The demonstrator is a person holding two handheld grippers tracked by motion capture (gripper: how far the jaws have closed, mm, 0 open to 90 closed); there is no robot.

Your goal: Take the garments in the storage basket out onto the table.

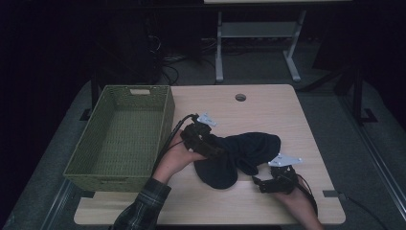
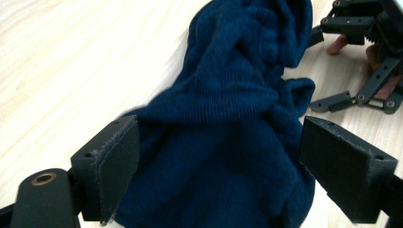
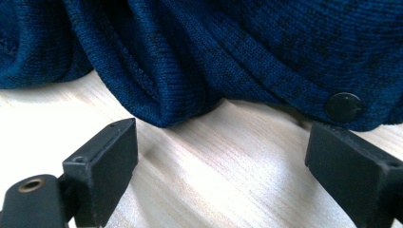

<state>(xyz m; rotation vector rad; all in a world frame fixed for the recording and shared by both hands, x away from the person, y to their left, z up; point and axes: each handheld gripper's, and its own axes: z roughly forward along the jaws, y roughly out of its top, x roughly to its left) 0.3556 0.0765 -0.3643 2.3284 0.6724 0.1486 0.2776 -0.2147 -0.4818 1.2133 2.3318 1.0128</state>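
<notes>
Forearm in a plaid sleeve [image 1: 143, 208] enters at the near edge of the counter [image 1: 268, 108], wood-topped, pale. Landmark: the dark blue knitted garment [image 1: 242, 155], bunched in a heap on the near half of the counter.

Left of the garment, along the counter's left edge: a green woven basket [image 1: 165, 112], rectangular, standing upright and apart from the garment.

On the garment's left end: the left hand-held gripper [image 2: 218, 161], jaws spread wide, blue knit lying between them; pads do not press on the cloth, nothing gripped. Grey three-cornered plate on its top, cable trailing back toward the basket.

Just beside the garment's near right edge: the right hand-held gripper [image 3: 218, 156], jaws spread wide over bare wood, nothing between them; the garment's folded hem lies just beyond the jaw tips, not touching.

On the hem close to the right jaw: a small dark round button [image 3: 343, 106]

Beyond the garment, toward the counter's far edge: a small round cable hole [image 1: 241, 97]
</notes>
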